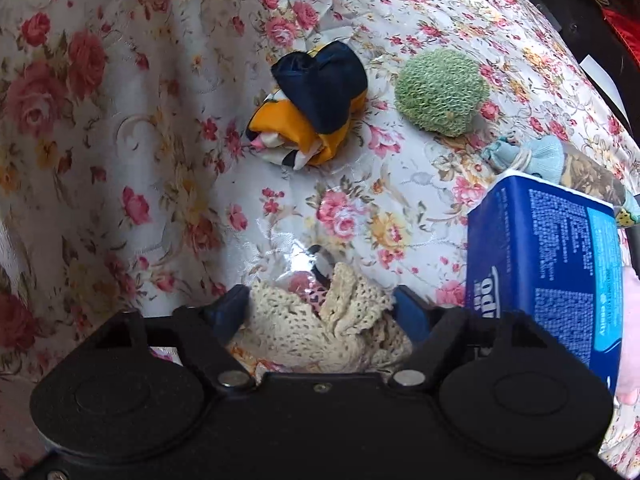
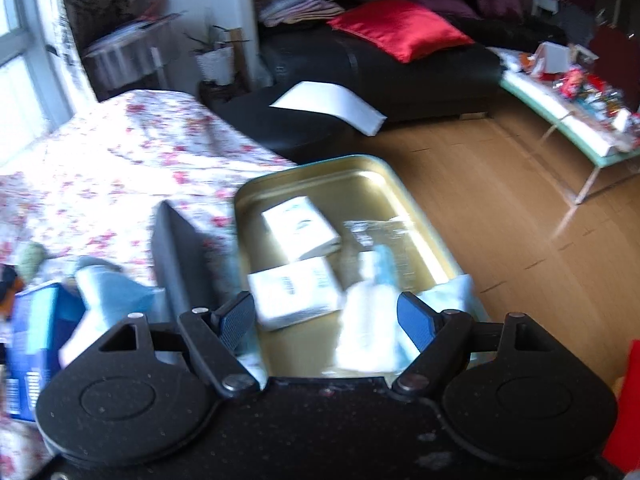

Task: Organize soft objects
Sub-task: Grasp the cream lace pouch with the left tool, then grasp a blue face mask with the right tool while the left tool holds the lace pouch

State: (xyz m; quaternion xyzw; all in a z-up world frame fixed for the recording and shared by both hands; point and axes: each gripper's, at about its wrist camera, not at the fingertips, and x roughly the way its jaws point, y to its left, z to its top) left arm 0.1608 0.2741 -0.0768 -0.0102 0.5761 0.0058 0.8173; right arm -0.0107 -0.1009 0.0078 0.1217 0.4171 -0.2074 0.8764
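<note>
The left gripper (image 1: 322, 306) pinches a cream crocheted cloth (image 1: 320, 324), bunched crosswise between its blue pads on the floral bedspread (image 1: 120, 160). The right gripper (image 2: 326, 316) hangs open above a gold tray (image 2: 360, 172) of blurred, seemingly white packets; wooden floor (image 2: 500, 220) beyond.

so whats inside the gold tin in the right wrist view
The gold tin holds two white boxes, a clear packet and a blurred pale soft bundle. Its near end is hidden behind the right gripper.
</note>
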